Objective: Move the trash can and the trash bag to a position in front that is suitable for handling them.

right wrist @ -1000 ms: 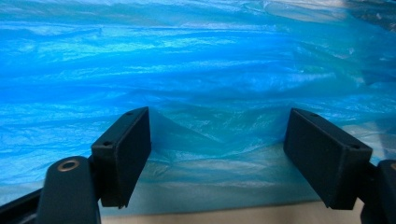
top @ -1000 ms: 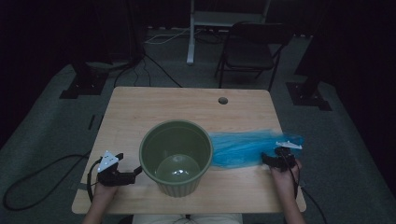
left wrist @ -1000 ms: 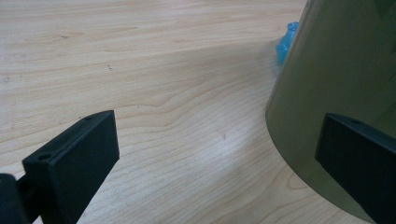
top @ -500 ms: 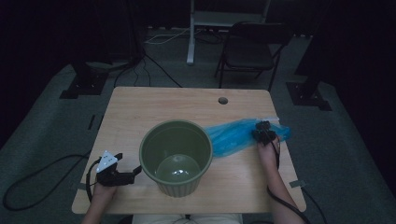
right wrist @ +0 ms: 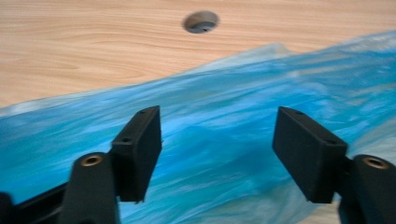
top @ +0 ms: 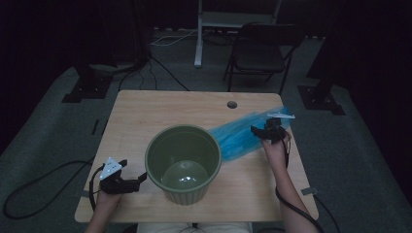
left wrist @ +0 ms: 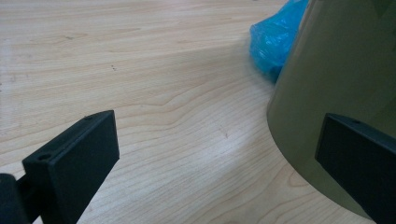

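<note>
Under the right gripper (right wrist: 217,154), whose jaws are matt black plastic, lies a thin, crinkled, faintly glossy blue plastic bag (right wrist: 224,140) on a smooth, pale wood-grain table (right wrist: 93,42), near a smooth, matt green pot (top: 183,162).

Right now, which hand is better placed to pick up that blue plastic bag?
The right. The right gripper hovers open directly over the blue bag, while the left gripper sits beyond the green bucket.

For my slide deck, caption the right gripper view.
Open right gripper poised over the crumpled blue plastic bag on the wooden table.
</note>
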